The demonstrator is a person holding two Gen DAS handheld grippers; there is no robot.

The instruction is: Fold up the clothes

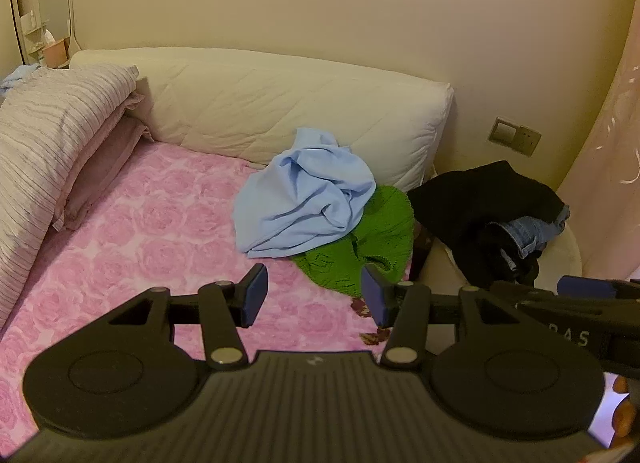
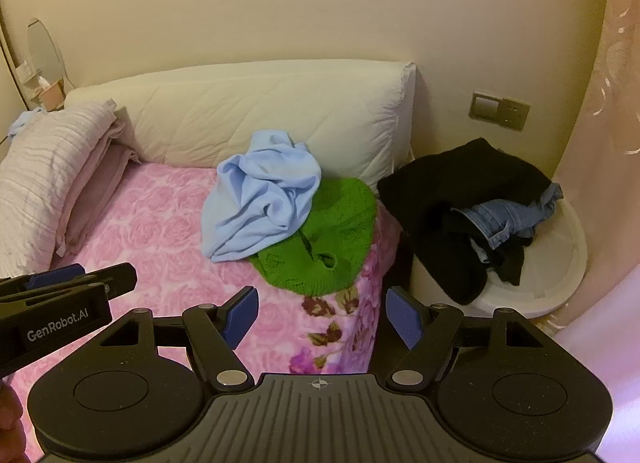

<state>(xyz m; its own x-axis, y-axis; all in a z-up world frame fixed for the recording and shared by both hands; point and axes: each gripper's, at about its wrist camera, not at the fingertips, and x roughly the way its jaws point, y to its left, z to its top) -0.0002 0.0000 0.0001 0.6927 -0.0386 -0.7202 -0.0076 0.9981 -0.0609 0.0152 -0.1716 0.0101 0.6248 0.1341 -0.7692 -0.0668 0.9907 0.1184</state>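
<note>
Clothes (image 2: pixel 260 199) beyond "GenRobot.AI" left tool (image 2: pixel 86 283)

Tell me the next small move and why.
Probably bring the left hand-held gripper forward to the crumpled light blue garment. Both it and the right hand-held gripper are open and empty, and the blue garment lies on top of the green knit sweater.

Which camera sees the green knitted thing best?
The right wrist view. There the green knit garment lies nearly whole, its holey pattern and ribbed edge clear, with only its upper left under the light blue garment. In the left wrist view, the blue cloth and a finger of the left hand-held gripper hide more of it.
</note>
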